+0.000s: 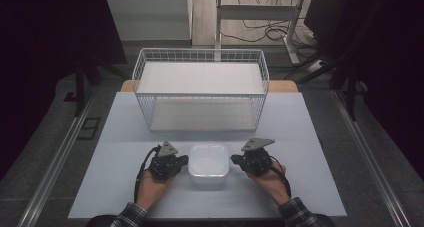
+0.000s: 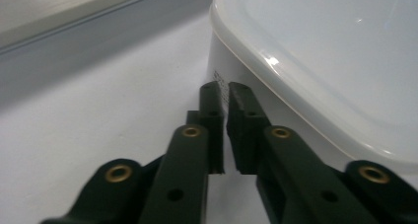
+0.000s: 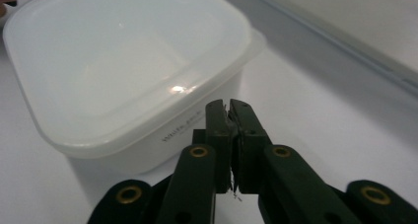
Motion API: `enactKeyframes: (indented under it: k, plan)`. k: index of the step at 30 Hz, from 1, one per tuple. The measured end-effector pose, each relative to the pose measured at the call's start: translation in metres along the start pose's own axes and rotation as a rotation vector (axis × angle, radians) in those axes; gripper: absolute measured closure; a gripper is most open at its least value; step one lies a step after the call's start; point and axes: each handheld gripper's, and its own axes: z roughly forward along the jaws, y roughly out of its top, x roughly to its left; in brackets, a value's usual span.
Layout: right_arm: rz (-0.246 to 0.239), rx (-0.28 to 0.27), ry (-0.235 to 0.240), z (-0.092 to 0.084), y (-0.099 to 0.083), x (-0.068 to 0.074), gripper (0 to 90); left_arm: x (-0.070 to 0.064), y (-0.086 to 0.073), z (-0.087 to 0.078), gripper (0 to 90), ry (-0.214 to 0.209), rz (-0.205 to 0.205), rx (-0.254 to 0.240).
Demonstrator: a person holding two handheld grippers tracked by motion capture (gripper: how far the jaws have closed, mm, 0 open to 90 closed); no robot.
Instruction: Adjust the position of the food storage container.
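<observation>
Plaid sleeves, black claws

Left claw (image 1: 184,160) and right claw (image 1: 234,160): black, brass-ringed pivots, grey three-cornered plates at twelve o'clock, black cables trailing toward six o'clock.

a white wire basket (image 1: 200,89) with a flat pale panel inside is seen at the centre of the frame, set at the far part of a pale grey table (image 1: 300,137), and a strip of wooden edge (image 1: 282,86) is shown just behind the basket's right end. in the upper middle of the frame a white metal frame (image 1: 260,12) is seen standing on the floor, with dark cables (image 1: 260,32) lying loose around its base. metal rails (image 1: 55,167) are seen running along the lower left and lower right sides of the table.
</observation>
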Motion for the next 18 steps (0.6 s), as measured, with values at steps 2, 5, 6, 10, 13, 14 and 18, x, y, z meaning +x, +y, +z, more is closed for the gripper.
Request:
enactKeyframes:
  k: [2,5,6,10,13,14,18]
  plan:
    - [0.010,-0.018,0.000,-0.005,-0.003,-0.001,81.2,0.001,0.000,-0.003,78.8,0.003,0.003,-0.004]
    - [0.011,-0.025,0.001,-0.013,-0.007,-0.003,73.2,0.003,-0.004,-0.014,67.1,-0.008,0.015,-0.018]
    - [0.011,-0.025,0.001,-0.013,-0.007,-0.003,73.2,0.003,-0.004,-0.014,61.9,-0.008,0.015,-0.018]
    - [0.003,-0.042,0.003,-0.023,-0.011,-0.004,59.5,0.009,-0.011,-0.024,47.4,-0.036,0.016,-0.028]
    - [0.005,-0.049,0.020,-0.025,-0.014,-0.004,44.4,0.012,-0.016,-0.026,37.2,-0.039,0.028,-0.020]
    - [0.005,-0.049,0.020,-0.025,-0.014,-0.004,44.4,0.012,-0.016,-0.026,33.6,-0.039,0.028,-0.020]
    - [-0.044,-0.032,0.025,-0.022,-0.018,0.001,22.7,0.014,-0.018,-0.020,25.5,-0.049,0.029,-0.012]
